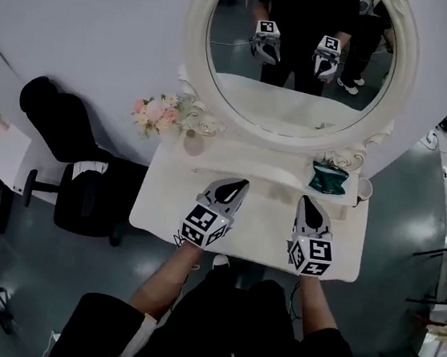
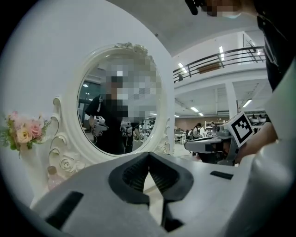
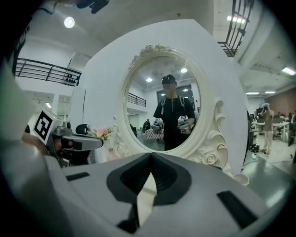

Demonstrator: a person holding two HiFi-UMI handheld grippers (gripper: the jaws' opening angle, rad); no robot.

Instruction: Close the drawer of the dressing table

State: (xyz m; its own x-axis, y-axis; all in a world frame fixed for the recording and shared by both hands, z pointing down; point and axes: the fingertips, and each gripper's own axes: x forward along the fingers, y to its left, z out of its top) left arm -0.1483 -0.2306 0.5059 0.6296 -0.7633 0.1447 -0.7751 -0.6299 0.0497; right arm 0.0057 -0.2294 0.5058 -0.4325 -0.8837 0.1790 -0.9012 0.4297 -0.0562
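Observation:
The white dressing table [image 1: 256, 238] stands under an oval mirror [image 1: 293, 101] with a carved white frame. I look down on its top; its drawer front is hidden from me. My left gripper [image 1: 243, 183] hovers over the left half of the tabletop and points at the mirror. Its jaws meet at the tip with nothing between them, as the left gripper view [image 2: 148, 155] confirms. My right gripper [image 1: 305, 198] hovers over the right half, level and aimed at the mirror. It is shut and empty too, and shows the same in the right gripper view [image 3: 151, 155]. Both grippers are reflected in the mirror.
A vase of pink flowers [image 1: 155, 114] and a small pink bottle [image 1: 193, 142] stand at the table's back left. A crumpled teal thing [image 1: 328, 179] and a white cup [image 1: 364, 188] sit at the back right. A black office chair [image 1: 85, 185] stands to the left of the table.

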